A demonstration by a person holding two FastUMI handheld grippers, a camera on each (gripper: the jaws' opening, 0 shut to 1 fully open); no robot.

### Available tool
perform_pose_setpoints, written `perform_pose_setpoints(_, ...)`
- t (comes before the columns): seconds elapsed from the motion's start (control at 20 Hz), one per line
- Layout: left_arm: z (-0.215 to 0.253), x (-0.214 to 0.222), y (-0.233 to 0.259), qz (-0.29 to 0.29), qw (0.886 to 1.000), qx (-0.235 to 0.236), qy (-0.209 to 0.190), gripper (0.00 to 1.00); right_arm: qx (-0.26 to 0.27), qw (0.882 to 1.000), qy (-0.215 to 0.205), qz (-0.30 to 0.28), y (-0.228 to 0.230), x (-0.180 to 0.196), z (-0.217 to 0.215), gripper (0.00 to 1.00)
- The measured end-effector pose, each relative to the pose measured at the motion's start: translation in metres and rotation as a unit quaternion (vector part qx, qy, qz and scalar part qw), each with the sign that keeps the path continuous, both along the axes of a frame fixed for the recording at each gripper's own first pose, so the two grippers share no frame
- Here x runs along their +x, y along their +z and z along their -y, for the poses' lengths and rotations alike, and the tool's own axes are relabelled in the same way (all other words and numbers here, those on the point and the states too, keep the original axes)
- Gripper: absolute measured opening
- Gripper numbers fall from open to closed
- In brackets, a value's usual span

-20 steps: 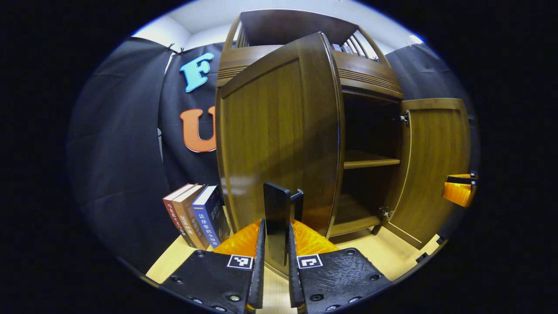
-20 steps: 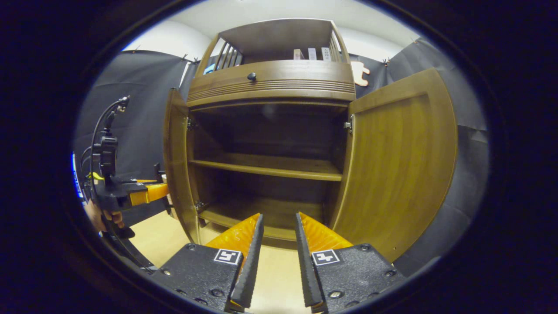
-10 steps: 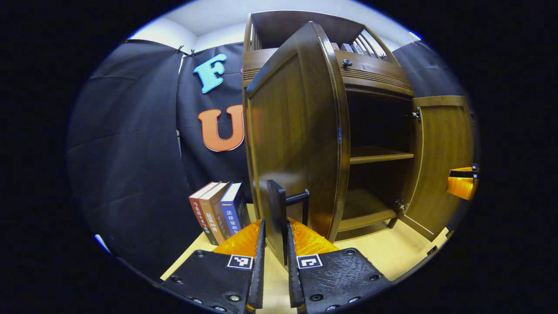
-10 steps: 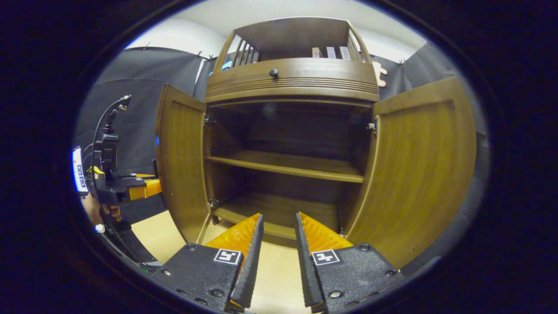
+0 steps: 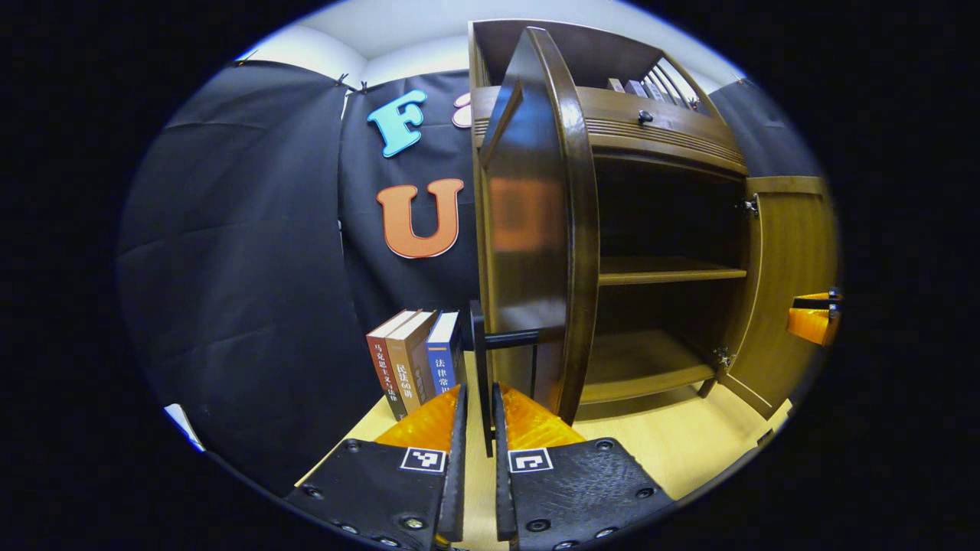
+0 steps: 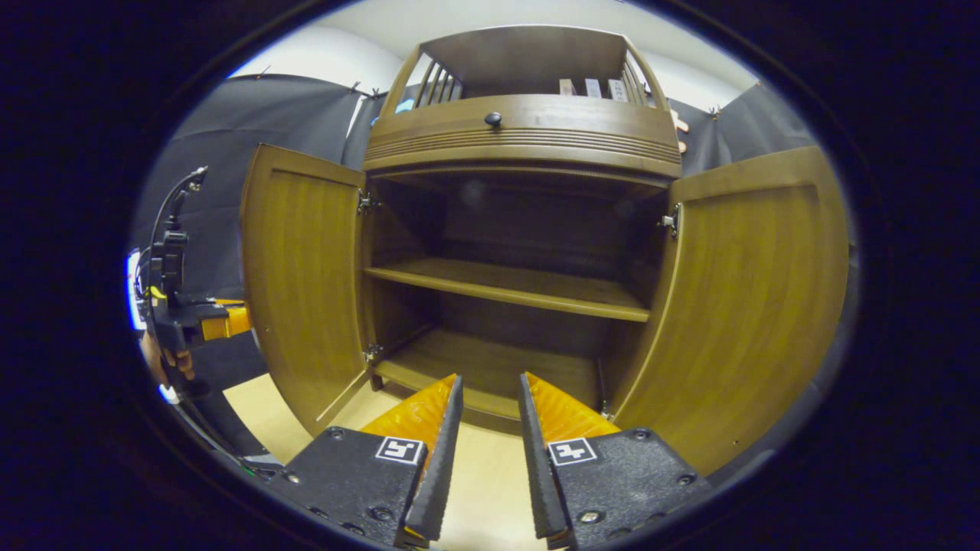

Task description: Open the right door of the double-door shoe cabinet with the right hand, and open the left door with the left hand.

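The brown wooden shoe cabinet (image 6: 521,145) has both doors swung out, baring its shelf (image 6: 521,289). In the left gripper view the left door (image 5: 540,229) stands almost edge-on. Its black bar handle (image 5: 480,344) runs down between my fingers, and my left gripper (image 5: 476,428) is shut on it. In the right gripper view the left door (image 6: 302,268) and the right door (image 6: 754,298) flank the dark inside. My right gripper (image 6: 484,417) is open before the cabinet's bottom with nothing between its fingers. The left gripper (image 6: 210,325) shows far left, held by a hand (image 6: 164,363).
Three upright books (image 5: 413,363) stand on the light wooden floor (image 5: 674,451) left of the cabinet, close to the left door. A drawer with a dark knob (image 6: 494,119) sits above the doors. Black cloth walls the booth behind and beside the cabinet.
My left gripper has pulled the left door further out by its handle, so the door now shows nearly edge-on. The right gripper has barely moved and the right door stays wide.
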State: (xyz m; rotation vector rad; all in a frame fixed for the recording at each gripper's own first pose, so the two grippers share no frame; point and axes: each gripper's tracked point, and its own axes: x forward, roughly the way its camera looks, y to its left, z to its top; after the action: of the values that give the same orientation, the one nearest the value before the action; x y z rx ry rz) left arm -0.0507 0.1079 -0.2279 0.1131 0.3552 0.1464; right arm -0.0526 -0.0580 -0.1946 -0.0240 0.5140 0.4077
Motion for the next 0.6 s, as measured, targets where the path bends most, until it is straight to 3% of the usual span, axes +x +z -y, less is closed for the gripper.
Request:
perform_pose_setpoints(0.2,-0.011,-0.005,0.002,0.003,1.000,-0.005,0.010,0.16,-0.003,1.000,0.001,-0.002,0.000,0.000,0.001,0.51)
perform_pose_setpoints(0.3,-0.023,-0.008,0.003,0.003,1.000,-0.013,0.015,0.16,-0.008,1.000,0.002,-0.002,0.000,0.000,0.003,0.48)
perform_pose_setpoints(0.45,-0.030,-0.012,0.004,0.002,1.000,-0.019,0.020,0.16,-0.011,1.000,0.006,-0.001,0.000,0.001,0.003,0.60)
perform_pose_setpoints(0.5,-0.032,-0.013,0.005,0.001,1.000,-0.017,0.021,0.16,-0.013,1.000,0.005,0.000,0.000,0.001,0.004,0.54)
perform_pose_setpoints(0.55,-0.037,-0.016,0.006,0.001,1.000,-0.012,0.023,0.16,-0.014,1.000,0.003,0.001,0.001,0.003,0.005,0.63)
perform_pose_setpoints(0.6,-0.042,-0.018,0.007,0.001,1.000,-0.007,0.028,0.16,-0.014,1.000,0.000,0.001,0.001,0.002,0.006,0.65)
